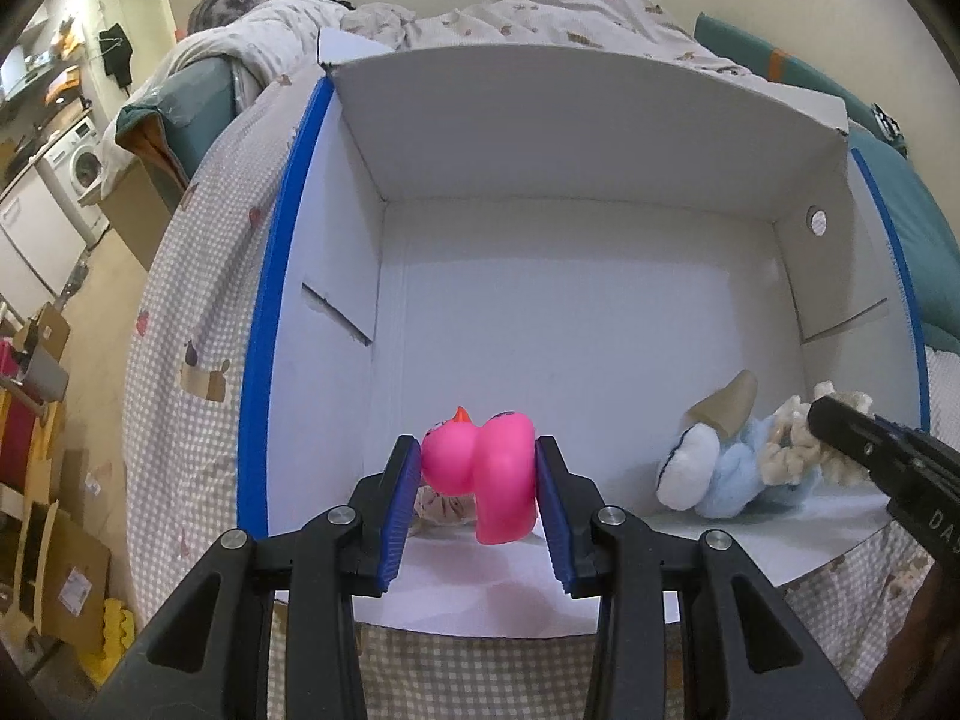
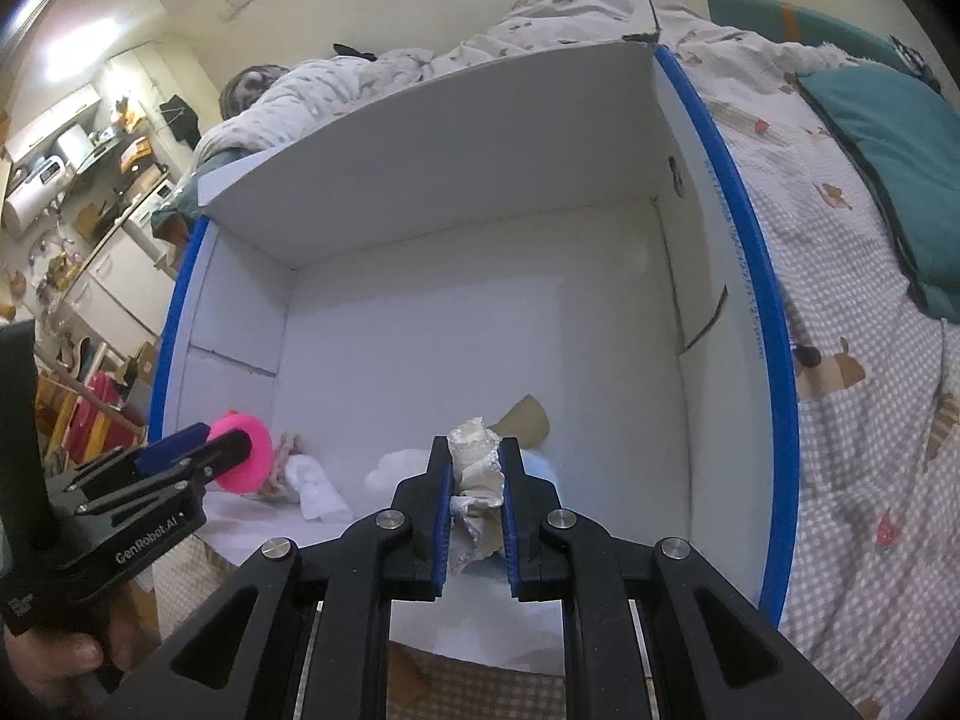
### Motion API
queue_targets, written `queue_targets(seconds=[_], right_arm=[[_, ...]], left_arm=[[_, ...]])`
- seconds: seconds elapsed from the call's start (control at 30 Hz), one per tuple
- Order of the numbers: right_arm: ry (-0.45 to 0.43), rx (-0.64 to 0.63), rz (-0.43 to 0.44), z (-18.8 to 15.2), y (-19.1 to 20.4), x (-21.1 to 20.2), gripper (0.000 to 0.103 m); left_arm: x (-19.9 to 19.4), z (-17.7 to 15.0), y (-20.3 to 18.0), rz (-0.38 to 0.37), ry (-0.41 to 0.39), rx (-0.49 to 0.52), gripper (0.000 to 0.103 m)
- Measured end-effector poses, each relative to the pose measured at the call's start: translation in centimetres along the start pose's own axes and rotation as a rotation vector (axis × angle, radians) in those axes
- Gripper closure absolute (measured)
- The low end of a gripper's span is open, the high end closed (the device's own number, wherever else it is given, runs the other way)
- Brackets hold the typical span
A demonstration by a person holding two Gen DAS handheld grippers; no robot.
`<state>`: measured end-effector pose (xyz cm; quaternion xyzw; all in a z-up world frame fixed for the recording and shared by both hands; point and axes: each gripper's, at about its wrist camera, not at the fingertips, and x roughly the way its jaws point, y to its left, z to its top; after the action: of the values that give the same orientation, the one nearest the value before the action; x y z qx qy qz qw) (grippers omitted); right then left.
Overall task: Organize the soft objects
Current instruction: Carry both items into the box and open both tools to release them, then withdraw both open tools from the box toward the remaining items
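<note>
My left gripper [image 1: 477, 468] is shut on a pink rubber duck [image 1: 480, 471] and holds it just above the near floor of a white cardboard box [image 1: 540, 138] with blue edges. The duck also shows in the right wrist view [image 2: 243, 459]. My right gripper [image 2: 475, 480] is shut on the cream fuzzy part of a light blue plush doll [image 2: 477, 471], low in the box's near right part. In the left wrist view the doll [image 1: 738, 462] lies at the right with the right gripper's finger [image 1: 864, 438] on it. A small cloth toy [image 2: 300, 474] lies under the duck.
The box sits on a checked bedspread [image 1: 192, 312]. A rumpled quilt [image 1: 480, 18] lies behind it and a teal pillow [image 2: 888, 168] to the right. The left gripper [image 2: 198, 450] stands at the box's near left corner. Kitchen appliances [image 1: 66, 180] and cardboard [image 1: 54, 540] are at the far left.
</note>
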<state>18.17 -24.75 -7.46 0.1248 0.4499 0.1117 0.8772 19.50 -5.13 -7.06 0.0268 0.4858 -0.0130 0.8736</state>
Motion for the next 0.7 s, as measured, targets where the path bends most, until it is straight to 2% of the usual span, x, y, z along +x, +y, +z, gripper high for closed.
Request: queue_targets(seconds=[0.33,0.37,0.43,0.47,0.5,0.57,0.63,0.7], right_arm=[[0.007,-0.030,-0.027,0.1,0.5,0.2,0.085],[0.006,-0.033,-0.031,0.1,0.7,0.2,0.077],[-0.004,-0.025,-0.016,0.1,0.7,0.0,0.048],[-0.017,-0.018,0.000,0.2,0.7,-0.3,0.030],[-0.033,-0.015,0.008,0.3,0.7,-0.6,0.028],[-0.058,-0.031,-0.002,0.5,1.1,-1.1,0.026],[-0.082,-0.052,-0.046,0.5,1.3,-1.4,0.020],[-0.067,-0.055,-0.061,0.5,1.3,-1.1,0.017]], left_arm=[[0.0,0.0,-0.2,0.007,0.000,0.016,0.068],[0.0,0.0,-0.2,0.007,0.005,0.018,0.067],[0.2,0.0,-0.3,0.004,0.015,0.026,0.064],[0.2,0.0,-0.3,0.004,0.018,0.027,0.058],[0.2,0.0,-0.3,0.010,0.020,0.029,0.050],[0.0,0.1,-0.3,0.021,0.010,0.028,0.042],[-0.2,0.1,-0.3,0.027,-0.006,0.030,0.040],[-0.3,0.2,-0.2,0.031,-0.011,0.032,0.040]])
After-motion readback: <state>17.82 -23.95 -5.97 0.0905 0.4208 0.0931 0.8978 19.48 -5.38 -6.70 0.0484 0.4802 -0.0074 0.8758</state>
